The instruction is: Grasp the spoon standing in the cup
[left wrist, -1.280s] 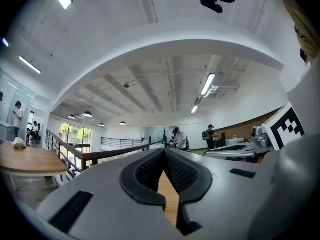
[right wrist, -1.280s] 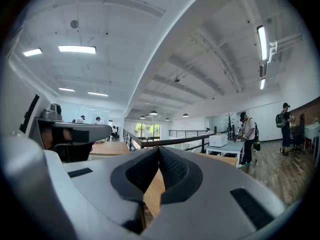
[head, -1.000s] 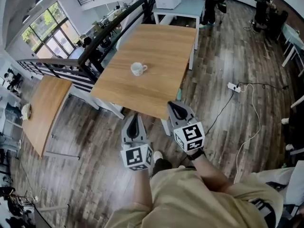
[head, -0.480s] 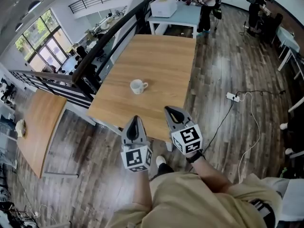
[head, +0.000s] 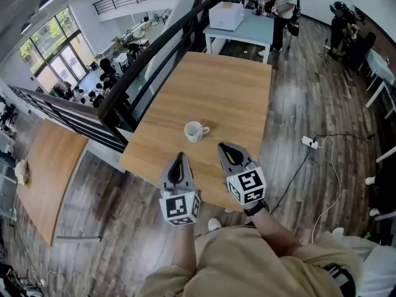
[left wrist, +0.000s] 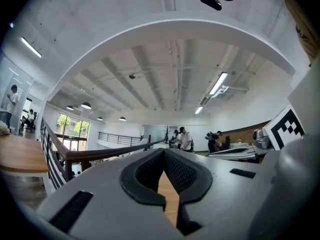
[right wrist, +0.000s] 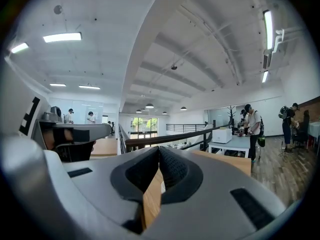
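A white cup [head: 197, 130] stands on the wooden table [head: 216, 85], near its front edge, handle to the right. No spoon can be made out in it at this distance. My left gripper [head: 179, 156] is shut and empty, over the table's front edge, just short of the cup. My right gripper [head: 223, 146] is shut and empty too, a little to the cup's right and nearer me. The left gripper view shows the shut left gripper [left wrist: 163, 152] with only a strip of table behind it. Behind the shut right gripper [right wrist: 159, 149], a white sliver shows through the slit.
A black railing [head: 154, 51] runs along the table's left side, with a drop to a lower floor beyond. A white table [head: 244, 30] carrying a white box [head: 226, 15] stands behind, with people near it. A power strip [head: 309, 142] and cable lie on the wood floor at right.
The table and cup have come closer to me and the grippers now reach over the table's front edge. Both grippers have stayed shut.
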The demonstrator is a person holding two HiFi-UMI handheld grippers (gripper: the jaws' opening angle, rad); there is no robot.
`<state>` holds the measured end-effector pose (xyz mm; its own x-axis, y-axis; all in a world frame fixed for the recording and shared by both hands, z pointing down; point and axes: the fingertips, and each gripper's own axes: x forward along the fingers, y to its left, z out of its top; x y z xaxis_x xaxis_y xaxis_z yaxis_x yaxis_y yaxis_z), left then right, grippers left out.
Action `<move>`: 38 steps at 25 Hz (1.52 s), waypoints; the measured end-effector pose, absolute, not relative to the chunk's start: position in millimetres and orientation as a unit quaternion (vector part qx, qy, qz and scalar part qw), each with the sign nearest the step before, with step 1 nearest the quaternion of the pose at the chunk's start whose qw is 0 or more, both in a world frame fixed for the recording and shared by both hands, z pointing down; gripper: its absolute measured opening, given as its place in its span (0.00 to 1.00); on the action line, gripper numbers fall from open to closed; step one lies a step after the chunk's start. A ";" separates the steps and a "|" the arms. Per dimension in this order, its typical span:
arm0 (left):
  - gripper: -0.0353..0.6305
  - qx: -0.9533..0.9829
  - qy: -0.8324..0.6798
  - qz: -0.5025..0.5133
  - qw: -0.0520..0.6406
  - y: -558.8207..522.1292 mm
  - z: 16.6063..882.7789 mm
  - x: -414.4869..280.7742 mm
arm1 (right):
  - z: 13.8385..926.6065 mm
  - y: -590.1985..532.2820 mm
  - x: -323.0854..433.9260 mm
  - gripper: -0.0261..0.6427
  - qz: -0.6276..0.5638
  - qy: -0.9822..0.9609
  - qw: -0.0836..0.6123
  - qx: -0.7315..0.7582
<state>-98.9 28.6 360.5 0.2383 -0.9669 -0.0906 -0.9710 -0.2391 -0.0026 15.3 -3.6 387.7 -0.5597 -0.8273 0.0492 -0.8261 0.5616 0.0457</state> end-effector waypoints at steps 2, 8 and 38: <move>0.06 -0.789 0.614 0.023 0.024 17.4 363.1 -112.2 | 390.5 -15.9 2.4 0.06 0.003 -0.880 0.027 0.473; 0.06 -0.791 0.612 0.011 -0.007 -24.9 390.8 -112.2 | 425.4 -54.1 1.4 0.06 0.043 -0.878 0.049 0.474; 0.06 -0.725 0.673 -0.017 -0.141 -189.9 517.8 -136.5 | 602.9 -230.0 -28.2 0.28 0.180 -0.885 0.202 0.378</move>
<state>-136.5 -189.9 517.8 0.0926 -0.9723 0.2146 -0.9817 -0.0532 0.1827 -28.2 -230.0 602.9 -0.6331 -0.5965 0.4933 -0.7420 0.6493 -0.1670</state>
